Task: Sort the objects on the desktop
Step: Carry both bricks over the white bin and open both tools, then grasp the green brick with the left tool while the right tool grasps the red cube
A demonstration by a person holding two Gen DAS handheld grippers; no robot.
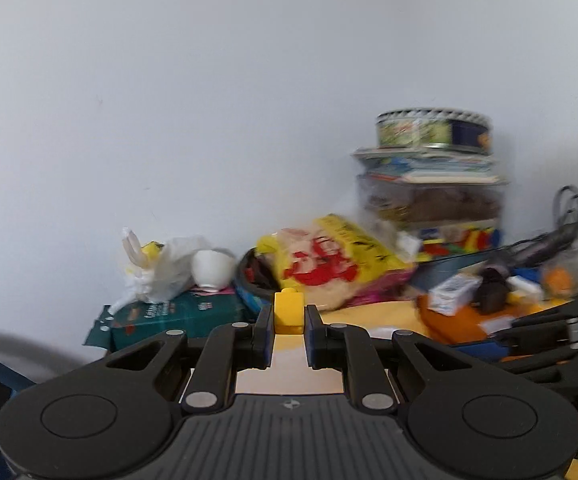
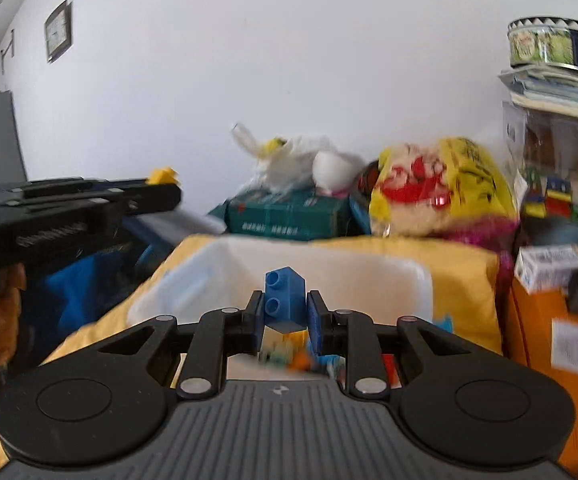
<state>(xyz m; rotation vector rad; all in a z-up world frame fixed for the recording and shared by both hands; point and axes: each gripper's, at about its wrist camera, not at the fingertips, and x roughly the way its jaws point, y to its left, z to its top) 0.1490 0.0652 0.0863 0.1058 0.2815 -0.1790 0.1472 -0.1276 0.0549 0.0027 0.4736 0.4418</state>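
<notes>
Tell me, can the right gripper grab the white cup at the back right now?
Probably not. The right gripper is already shut on a blue brick, and the white cup sits far back on a green box, beyond the white bin.

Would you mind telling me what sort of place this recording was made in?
Most likely a lived-in home room with a cluttered table: a framed wall clock, a round biscuit tin stacked on books, and a yellow snack bag among toy bricks.
</notes>
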